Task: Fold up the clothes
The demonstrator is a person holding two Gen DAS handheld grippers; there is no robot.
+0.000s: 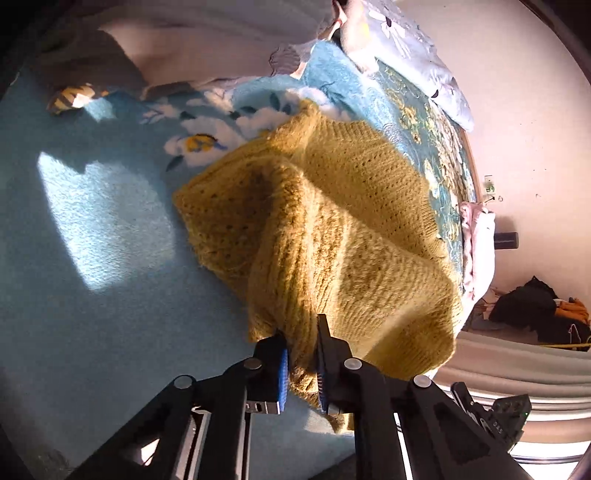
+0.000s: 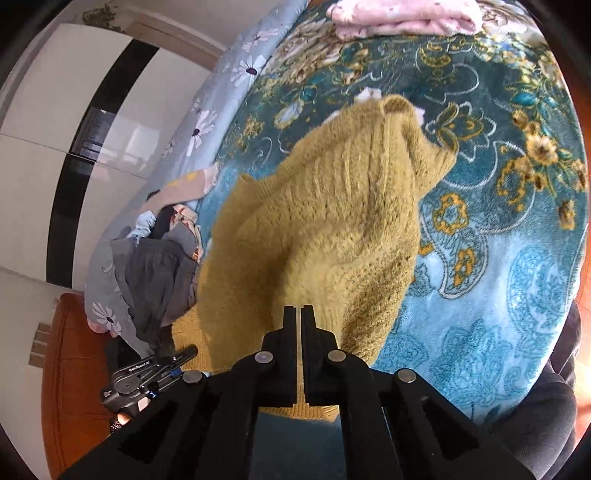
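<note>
Left gripper: clamped on a thick bunch of the mustard knit sweater; blue pads press the fabric from both sides.
Right gripper: fingers pressed together at the tips, sweater hem just beyond and beneath them; whether any knit is pinched, cannot tell.
Sweater position: on the teal floral blanket, partly lifted at the near edge, one fold draped over the body, far end with neck opening lying flat.
Sweater surface: fuzzy ribbed knit, sunlit streaks on it.
Pink folded cloth: far edge of blanket, well apart from sweater.
Grey garment pile: left of sweater, just beside it, on the daisy-print bedding.
Sun patch: bright on the blanket, left of sweater in left wrist view.
</note>
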